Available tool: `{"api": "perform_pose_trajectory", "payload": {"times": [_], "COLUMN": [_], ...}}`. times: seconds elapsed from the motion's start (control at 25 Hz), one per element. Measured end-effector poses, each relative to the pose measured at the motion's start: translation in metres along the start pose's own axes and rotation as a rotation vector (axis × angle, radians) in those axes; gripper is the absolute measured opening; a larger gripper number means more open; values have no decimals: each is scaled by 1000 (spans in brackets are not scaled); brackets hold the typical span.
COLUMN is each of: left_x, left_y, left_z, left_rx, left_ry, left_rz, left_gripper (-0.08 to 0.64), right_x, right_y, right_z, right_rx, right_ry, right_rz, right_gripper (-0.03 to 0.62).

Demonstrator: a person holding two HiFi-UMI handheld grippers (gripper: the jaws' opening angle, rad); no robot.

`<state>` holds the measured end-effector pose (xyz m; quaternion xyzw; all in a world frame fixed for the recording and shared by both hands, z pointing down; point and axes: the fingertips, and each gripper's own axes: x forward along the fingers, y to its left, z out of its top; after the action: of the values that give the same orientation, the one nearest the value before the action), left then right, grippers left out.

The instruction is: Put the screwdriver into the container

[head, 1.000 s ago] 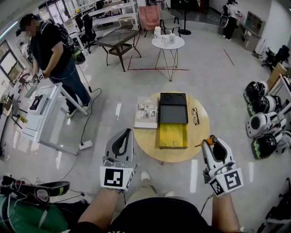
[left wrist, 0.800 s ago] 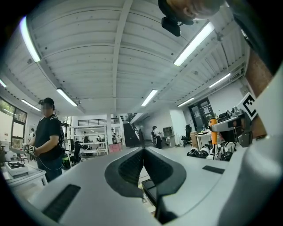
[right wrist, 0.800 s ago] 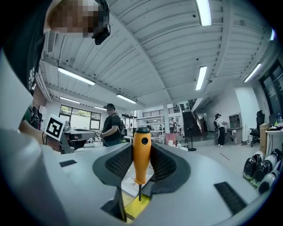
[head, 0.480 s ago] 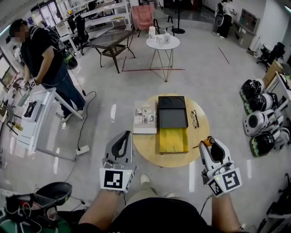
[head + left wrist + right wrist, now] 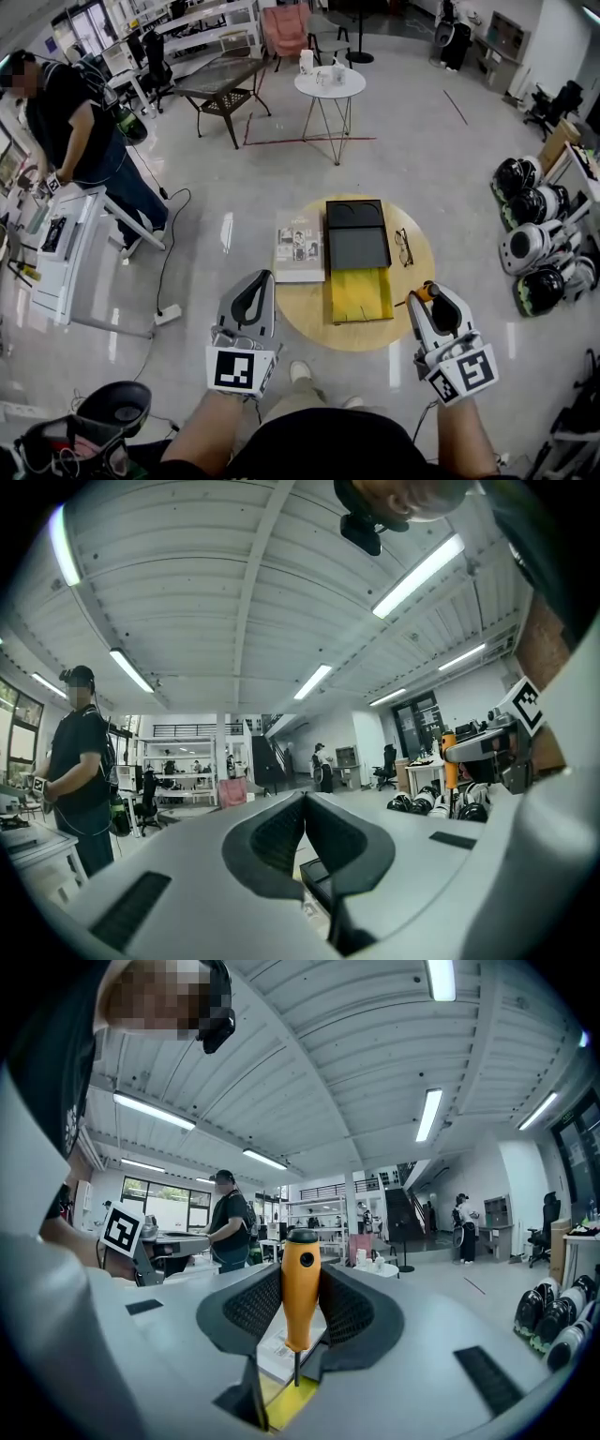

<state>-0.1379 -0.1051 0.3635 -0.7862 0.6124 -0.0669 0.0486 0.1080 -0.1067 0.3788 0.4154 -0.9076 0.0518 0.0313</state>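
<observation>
My right gripper [image 5: 427, 293] is shut on a screwdriver [image 5: 300, 1284] with an orange handle, held across the jaws, shaft down in the right gripper view. In the head view the screwdriver [image 5: 419, 294] sits at the right edge of a round wooden table [image 5: 419, 267]. On the table lies a black container [image 5: 356, 234] with two compartments, beside a yellow board [image 5: 361, 293]. My left gripper [image 5: 251, 298] is shut with nothing in it, at the table's near left edge; its jaws [image 5: 305, 808] meet.
A book [image 5: 300, 246] lies left of the container and glasses [image 5: 404, 247] lie right of it. A person [image 5: 75, 122] stands at a white desk [image 5: 56, 244] far left. Helmets [image 5: 530, 234] are stacked at right. A small white table [image 5: 327, 86] stands beyond.
The view has shifted slightly; the table sits a little further right and nearer. Both grippers keep their poses, the right still holding the screwdriver.
</observation>
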Motion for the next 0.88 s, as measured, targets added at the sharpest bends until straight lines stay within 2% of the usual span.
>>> {"api": "perform_pose_trajectory", "payload": {"times": [0.36, 0.88], "left_x": [32, 63], "left_y": [17, 55], "left_z": [-8, -2], "left_rx": [-4, -19], "left_ry": [-4, -55], "left_rz": [-70, -154], "left_gripper": [17, 17], "right_x": [30, 48], "right_y": [2, 8], "right_z": [3, 18], "right_rx": [-6, -13], "right_ry": [10, -5], "right_rz": [-32, -149], "right_gripper": [138, 138]}}
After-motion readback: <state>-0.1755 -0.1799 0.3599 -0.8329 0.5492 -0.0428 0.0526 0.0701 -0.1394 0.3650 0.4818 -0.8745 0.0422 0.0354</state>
